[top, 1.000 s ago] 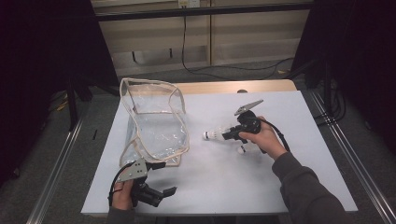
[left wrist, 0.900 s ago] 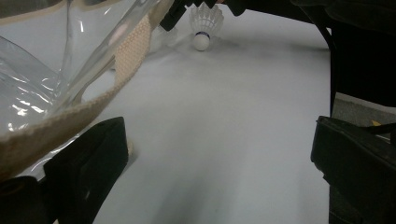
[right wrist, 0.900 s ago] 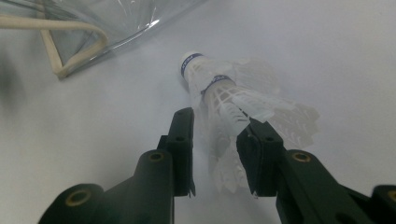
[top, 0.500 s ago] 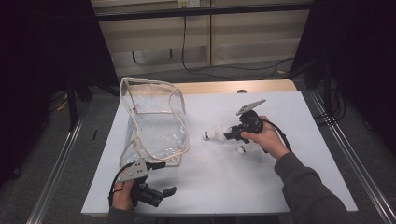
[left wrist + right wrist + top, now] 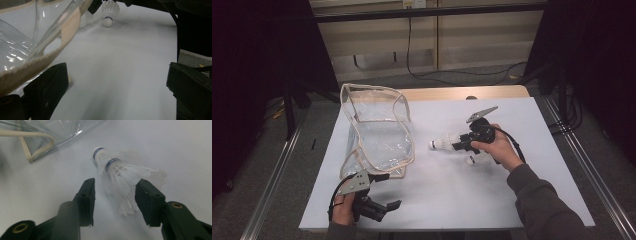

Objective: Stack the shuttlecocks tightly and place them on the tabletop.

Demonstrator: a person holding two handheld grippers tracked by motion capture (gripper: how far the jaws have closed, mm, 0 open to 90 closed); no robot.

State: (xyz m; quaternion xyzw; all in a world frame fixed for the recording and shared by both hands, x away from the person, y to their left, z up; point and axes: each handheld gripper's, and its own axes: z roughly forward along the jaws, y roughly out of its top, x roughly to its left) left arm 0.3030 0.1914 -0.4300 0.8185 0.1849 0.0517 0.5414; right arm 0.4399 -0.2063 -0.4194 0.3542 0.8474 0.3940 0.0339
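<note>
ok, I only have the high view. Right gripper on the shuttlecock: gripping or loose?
Observer: Loose. The right gripper fingers have just been opening. The shuttlecock feathers lie between them, with a gap at one finger.
Operator: One shuttlecock or more?
Observer: Two blue bands in line, so it looks like two nested.
Operator: Left gripper?
Observer: The left gripper is open with nothing between its fingers. The clear bag has woven trim hanging just above one finger.

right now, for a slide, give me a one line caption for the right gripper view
Right gripper with its jaws just opening around nested white shuttlecocks lying on the white table.
</note>
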